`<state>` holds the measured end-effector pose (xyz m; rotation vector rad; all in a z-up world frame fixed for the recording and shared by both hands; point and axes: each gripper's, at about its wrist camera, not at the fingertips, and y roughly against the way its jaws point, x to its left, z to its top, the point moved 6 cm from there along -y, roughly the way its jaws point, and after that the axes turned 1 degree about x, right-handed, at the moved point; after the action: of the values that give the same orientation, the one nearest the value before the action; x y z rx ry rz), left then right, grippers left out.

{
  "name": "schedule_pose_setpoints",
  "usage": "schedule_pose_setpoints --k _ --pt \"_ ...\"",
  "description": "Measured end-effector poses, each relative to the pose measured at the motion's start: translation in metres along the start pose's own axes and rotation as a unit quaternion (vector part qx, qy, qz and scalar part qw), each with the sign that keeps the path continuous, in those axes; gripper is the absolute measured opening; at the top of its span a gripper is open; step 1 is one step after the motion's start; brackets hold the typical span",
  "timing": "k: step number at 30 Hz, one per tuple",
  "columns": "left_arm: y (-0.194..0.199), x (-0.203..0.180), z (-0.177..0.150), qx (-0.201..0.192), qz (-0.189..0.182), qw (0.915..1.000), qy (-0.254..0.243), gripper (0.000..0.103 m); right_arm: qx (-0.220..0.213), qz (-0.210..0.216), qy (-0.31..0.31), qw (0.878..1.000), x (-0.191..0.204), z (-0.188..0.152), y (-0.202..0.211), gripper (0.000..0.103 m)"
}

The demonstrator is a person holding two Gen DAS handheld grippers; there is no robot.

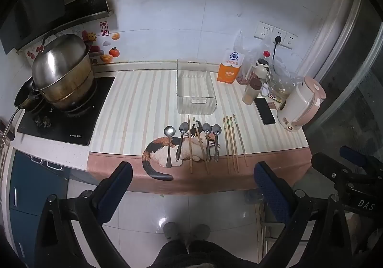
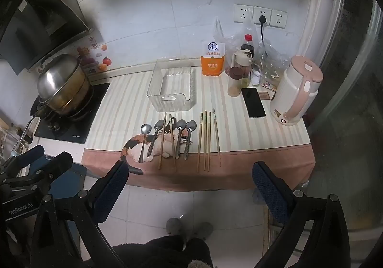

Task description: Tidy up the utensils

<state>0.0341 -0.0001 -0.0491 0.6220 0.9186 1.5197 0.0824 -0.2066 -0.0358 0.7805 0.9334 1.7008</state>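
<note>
Several metal spoons (image 1: 182,141) (image 2: 178,136) and several wooden chopsticks (image 1: 233,142) (image 2: 207,138) lie side by side on a striped cat-print mat (image 1: 134,110) (image 2: 251,134) near the counter's front edge. A clear plastic bin (image 1: 195,87) (image 2: 173,87) stands empty behind them. My left gripper (image 1: 192,172) is open and empty, held in front of the counter edge, short of the utensils. My right gripper (image 2: 189,170) is open and empty, also in front of the counter edge. Each gripper shows at the other view's side.
A steel pot (image 1: 63,71) sits on a black hob (image 1: 71,122) at the left. At the right stand an orange salt bag (image 1: 229,68), bottles, plastic bags, a black phone (image 1: 264,111) and a pink-white kettle (image 1: 301,103). Tiled floor lies below.
</note>
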Motion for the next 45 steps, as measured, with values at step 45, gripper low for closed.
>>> schedule_pose_setpoints --k 45 --pt "0.002 -0.013 0.001 0.001 -0.008 1.0000 0.000 0.103 -0.001 0.004 0.004 1.000 0.001 0.002 0.006 0.103"
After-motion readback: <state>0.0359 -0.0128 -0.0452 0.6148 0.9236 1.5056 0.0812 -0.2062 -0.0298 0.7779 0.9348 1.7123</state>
